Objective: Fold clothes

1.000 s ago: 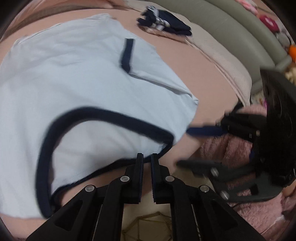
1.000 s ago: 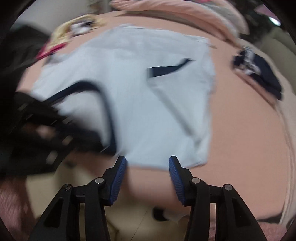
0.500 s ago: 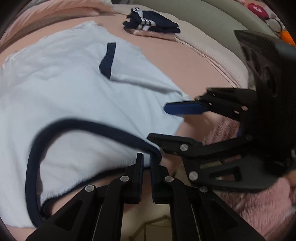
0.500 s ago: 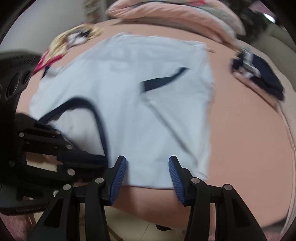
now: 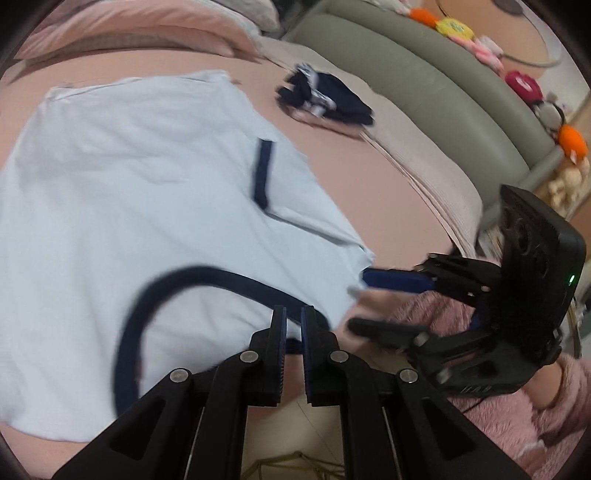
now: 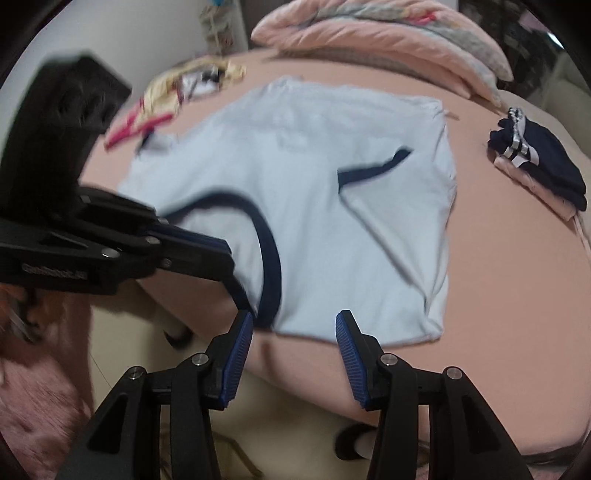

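Note:
A pale blue T-shirt (image 5: 129,206) with navy collar trim lies flat on the pink bed, one sleeve folded inward; it also shows in the right wrist view (image 6: 332,206). My left gripper (image 5: 293,314) is shut, its tips at the navy collar (image 5: 221,275) at the shirt's near edge; whether it pinches cloth is unclear. It shows from the side in the right wrist view (image 6: 218,254). My right gripper (image 6: 294,325) is open and empty, just short of the shirt's near hem, right of the collar (image 6: 271,266). It appears in the left wrist view (image 5: 376,299).
A folded navy garment (image 5: 325,99) lies on the bed beyond the shirt, also in the right wrist view (image 6: 539,170). A yellow and red garment (image 6: 166,99) lies far left. Pink pillows (image 6: 369,33) line the head. A grey-green sofa (image 5: 424,88) stands beside the bed (image 6: 498,295).
Both grippers have drawn back slightly from the shirt's near edge and the views shifted. The right gripper stays open and the left stays shut. The shirt lies as before.

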A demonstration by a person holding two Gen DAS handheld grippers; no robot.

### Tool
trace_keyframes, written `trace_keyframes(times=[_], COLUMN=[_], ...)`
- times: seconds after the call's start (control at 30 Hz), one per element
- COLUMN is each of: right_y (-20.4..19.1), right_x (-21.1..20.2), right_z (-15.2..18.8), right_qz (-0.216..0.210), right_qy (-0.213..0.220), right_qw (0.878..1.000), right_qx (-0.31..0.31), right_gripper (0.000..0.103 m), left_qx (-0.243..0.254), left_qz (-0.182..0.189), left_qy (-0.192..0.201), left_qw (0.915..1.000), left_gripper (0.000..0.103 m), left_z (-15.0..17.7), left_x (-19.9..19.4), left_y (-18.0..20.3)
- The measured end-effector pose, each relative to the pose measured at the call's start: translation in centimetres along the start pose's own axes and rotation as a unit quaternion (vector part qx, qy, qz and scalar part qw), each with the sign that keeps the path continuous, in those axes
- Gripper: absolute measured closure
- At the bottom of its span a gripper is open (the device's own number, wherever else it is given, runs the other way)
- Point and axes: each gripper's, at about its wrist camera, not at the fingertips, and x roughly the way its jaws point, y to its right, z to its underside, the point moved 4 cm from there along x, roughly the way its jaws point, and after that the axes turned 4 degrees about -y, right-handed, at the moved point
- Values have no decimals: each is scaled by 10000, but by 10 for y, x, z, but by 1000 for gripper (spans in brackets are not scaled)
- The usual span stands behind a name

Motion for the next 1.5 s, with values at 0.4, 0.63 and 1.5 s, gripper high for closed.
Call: trace_keyframes(times=[0.4,0.63,1.5], right_y=[-22,-34,-124], right_x=[23,10,106], right_z=[3,-62,-73], right_qz=[-74,-256,-310], right_qy=[-687,-9,-933], right_qw=[9976,9986,9914], right_qx=[26,469,-866], right_gripper=[51,51,51], left_qx=[-2763,-3901,-3830], left_qz=[-975,-1095,-1463], left_qy=[755,1454,1556], left_qw=[9531,9026,8987], left_gripper=[97,97,67], left_z=[53,81,42], left_x=[-70,-97,-94], left_y=[-130,-185,-220])
